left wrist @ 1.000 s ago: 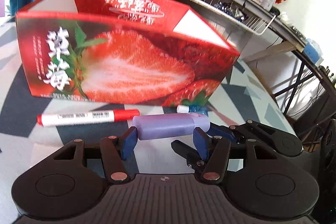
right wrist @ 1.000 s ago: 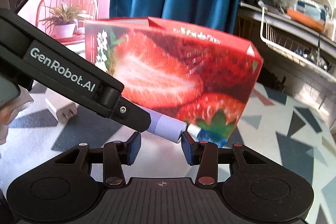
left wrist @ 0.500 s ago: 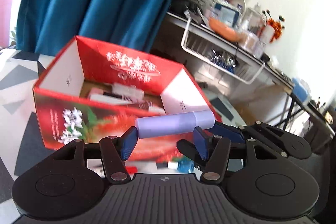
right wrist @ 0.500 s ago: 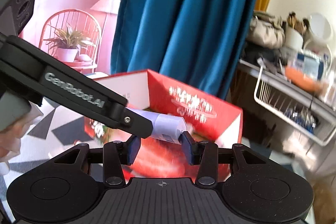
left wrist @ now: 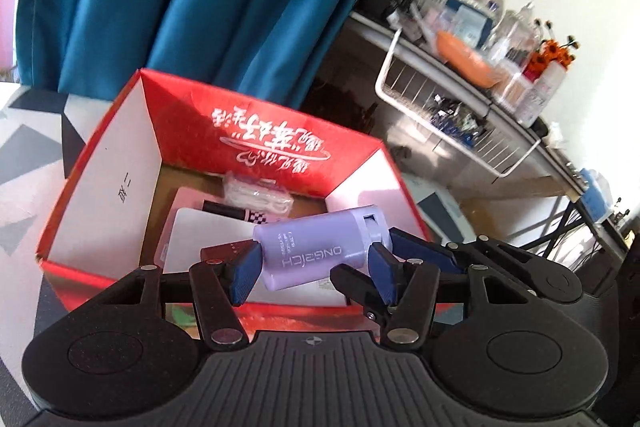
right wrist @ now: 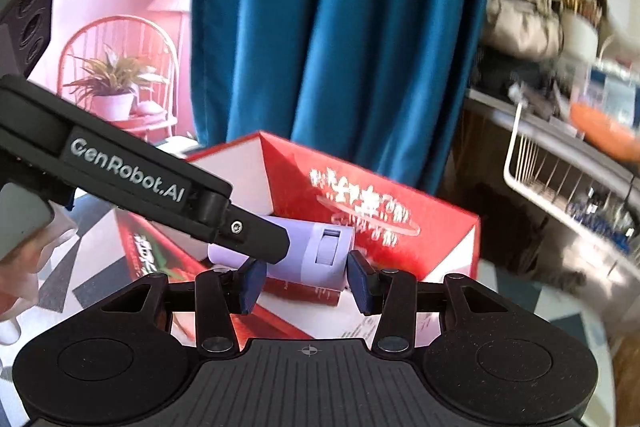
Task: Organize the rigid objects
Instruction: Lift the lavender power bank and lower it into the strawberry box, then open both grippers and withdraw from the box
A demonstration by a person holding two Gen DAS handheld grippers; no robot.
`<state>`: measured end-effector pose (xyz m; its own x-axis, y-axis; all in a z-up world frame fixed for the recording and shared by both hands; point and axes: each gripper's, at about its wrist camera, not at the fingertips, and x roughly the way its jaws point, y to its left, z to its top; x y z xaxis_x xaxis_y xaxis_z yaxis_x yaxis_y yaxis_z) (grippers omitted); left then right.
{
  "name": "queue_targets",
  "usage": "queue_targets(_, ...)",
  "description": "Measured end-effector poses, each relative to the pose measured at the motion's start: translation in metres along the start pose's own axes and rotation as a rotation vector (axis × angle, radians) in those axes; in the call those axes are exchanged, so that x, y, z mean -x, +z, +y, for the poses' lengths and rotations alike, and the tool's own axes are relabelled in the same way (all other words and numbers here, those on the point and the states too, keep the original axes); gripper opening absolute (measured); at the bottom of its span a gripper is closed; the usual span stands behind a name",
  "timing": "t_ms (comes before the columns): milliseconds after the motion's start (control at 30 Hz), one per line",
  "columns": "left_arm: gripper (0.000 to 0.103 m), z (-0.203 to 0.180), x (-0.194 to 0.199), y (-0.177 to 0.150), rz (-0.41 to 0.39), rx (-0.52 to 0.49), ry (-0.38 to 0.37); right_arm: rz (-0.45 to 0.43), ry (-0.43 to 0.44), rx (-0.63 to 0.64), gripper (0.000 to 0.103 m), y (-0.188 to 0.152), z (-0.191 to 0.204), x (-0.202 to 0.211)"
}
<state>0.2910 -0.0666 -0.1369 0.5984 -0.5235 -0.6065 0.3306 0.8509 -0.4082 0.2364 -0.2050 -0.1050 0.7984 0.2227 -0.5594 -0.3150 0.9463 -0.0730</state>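
Glossy printed cardboard box point(left wrist: 256, 131); smooth matt plastic bottle point(left wrist: 316, 251)

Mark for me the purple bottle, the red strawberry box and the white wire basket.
purple bottle point(left wrist: 320, 251): left wrist view, middle of its printed body.
red strawberry box point(left wrist: 264, 131): left wrist view, inner far wall with white lettering.
white wire basket point(left wrist: 452, 123): left wrist view, its wire side under the shelf.
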Motion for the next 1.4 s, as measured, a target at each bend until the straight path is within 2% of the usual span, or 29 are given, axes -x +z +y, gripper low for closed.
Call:
queue_targets(333, 0.06, 0.014, -0.043, 0.008, 0.092, 0.028, -0.005, 0.191, 0.056, -0.173, 0.041, 0.001, -0.031, -0.049)
queue_targets(533, 0.058, 0.022, -0.056, 0.009, 0.106, 0.049, -0.043, 0.231, 0.046, -0.327, 0.039, -0.006, -0.046, -0.069)
queue_targets(633, 0.058, 0.019, -0.059, 0.008, 0.108, 0.027, -0.046, 0.243, 0.05, -0.347, 0.036, -0.008, -0.045, -0.076)
queue_targets(767, 0.058, 0.013, -0.052, 0.009, 0.075, -0.028, -0.048, 0.214, 0.03, -0.319, 0.037, -0.007, -0.037, -0.072)
queue_targets(900, 0.058, 0.01, -0.031, 0.009, 0.008, -0.091, -0.02, 0.156, -0.014, -0.294, 0.041, -0.007, -0.032, -0.058)
queue_targets(1067, 0.063, 0.002, -0.004, 0.006, -0.065, -0.194, 0.023, 0.087, -0.064, -0.259, 0.063, -0.013, -0.024, -0.036)
queue_targets(1133, 0.066, 0.001, 0.006, 0.002, -0.081, -0.216, 0.052, 0.059, -0.071, -0.249, 0.067, -0.017, -0.02, -0.027)
queue_targets(1233, 0.07, 0.002, 0.02, -0.005, -0.07, -0.209, 0.109, 0.019, -0.078, -0.245, 0.073, -0.02, -0.016, -0.015)
queue_targets(1400, 0.081, 0.008, 0.042, -0.021, -0.064, -0.184, 0.151, -0.054, -0.09, -0.244, 0.088, -0.027, -0.01, 0.006)
